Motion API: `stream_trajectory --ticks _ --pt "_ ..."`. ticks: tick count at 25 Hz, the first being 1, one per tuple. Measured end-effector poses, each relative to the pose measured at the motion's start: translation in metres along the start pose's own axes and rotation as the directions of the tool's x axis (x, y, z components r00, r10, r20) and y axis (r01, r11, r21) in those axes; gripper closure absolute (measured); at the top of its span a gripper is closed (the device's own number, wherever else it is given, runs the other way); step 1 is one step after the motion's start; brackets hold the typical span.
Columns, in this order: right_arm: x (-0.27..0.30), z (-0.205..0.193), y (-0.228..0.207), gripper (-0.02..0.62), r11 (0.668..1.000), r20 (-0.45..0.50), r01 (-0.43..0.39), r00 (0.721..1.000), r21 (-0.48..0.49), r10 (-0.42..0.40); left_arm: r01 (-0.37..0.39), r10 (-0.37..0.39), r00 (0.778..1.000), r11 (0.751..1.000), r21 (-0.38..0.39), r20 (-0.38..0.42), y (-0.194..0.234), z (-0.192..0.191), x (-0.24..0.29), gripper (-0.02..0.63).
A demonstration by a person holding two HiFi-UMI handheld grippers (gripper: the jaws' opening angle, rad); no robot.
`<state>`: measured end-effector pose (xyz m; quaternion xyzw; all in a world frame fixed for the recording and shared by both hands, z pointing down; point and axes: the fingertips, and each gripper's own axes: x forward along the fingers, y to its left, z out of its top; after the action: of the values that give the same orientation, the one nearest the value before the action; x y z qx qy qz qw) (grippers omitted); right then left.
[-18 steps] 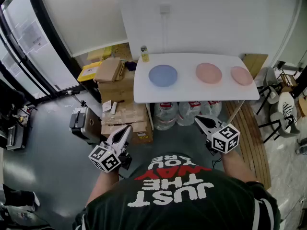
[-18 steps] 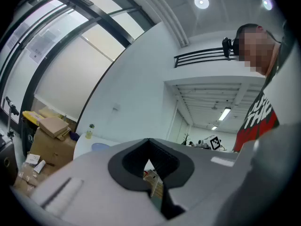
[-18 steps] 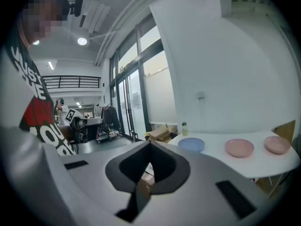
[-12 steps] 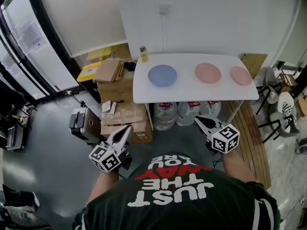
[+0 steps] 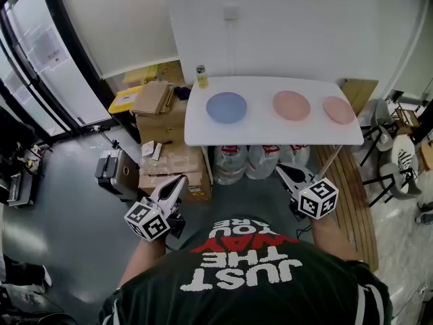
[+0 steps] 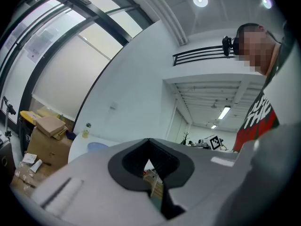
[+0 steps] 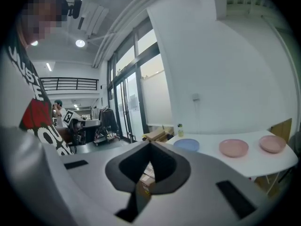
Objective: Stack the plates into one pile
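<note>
Three plates lie apart in a row on the white table (image 5: 270, 134): a blue plate (image 5: 226, 107) at the left, a pink plate (image 5: 291, 105) in the middle, a second pink plate (image 5: 339, 109) at the right. The right gripper view shows the same blue plate (image 7: 186, 144) and both pink plates (image 7: 233, 147), (image 7: 273, 143). My left gripper (image 5: 180, 182) is held near my body, well short of the table, jaws shut and empty. On the other side my right gripper (image 5: 280, 170) is also shut, with nothing in it.
A small bottle (image 5: 201, 76) stands at the table's back left corner. Large water bottles (image 5: 260, 160) sit under the table. Cardboard boxes (image 5: 166, 134) are stacked left of it, with a dark case (image 5: 109, 172) on the floor. Chairs (image 5: 399, 161) stand at the right.
The view has shifted slightly, so the table and plates sit a little further left and lower. Both grippers stay where they were, still shut.
</note>
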<state>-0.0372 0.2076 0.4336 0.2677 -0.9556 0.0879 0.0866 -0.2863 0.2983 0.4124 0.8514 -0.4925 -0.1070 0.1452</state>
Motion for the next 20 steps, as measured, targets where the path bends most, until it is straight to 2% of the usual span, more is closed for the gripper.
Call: stream_trajectory --ticks 6,12,16,20 --pt "-0.03 -0.008 -0.024 0.589 0.999 -0.009 -0.036 0.999 -0.023 0.036 -0.009 0.008 1.0 1.0 -0.015 -0.011 -0.029 -0.018 0.034 0.598" --pt "-0.055 -0.023 -0.06 0.589 0.998 -0.021 -0.057 0.998 -0.008 0.057 0.005 -0.006 0.998 1.0 -0.029 -0.058 -0.059 -0.044 0.077 0.598" --pt "-0.043 -0.032 -0.073 0.589 0.997 -0.037 -0.076 0.996 0.011 0.077 -0.002 -0.001 0.997 0.999 -0.036 -0.073 -0.049 -0.045 0.093 0.598" --pt "-0.007 -0.033 -0.085 0.589 0.997 -0.048 -0.073 0.996 0.021 0.074 -0.011 0.007 0.997 0.998 -0.054 -0.078 -0.01 -0.038 0.106 0.598"
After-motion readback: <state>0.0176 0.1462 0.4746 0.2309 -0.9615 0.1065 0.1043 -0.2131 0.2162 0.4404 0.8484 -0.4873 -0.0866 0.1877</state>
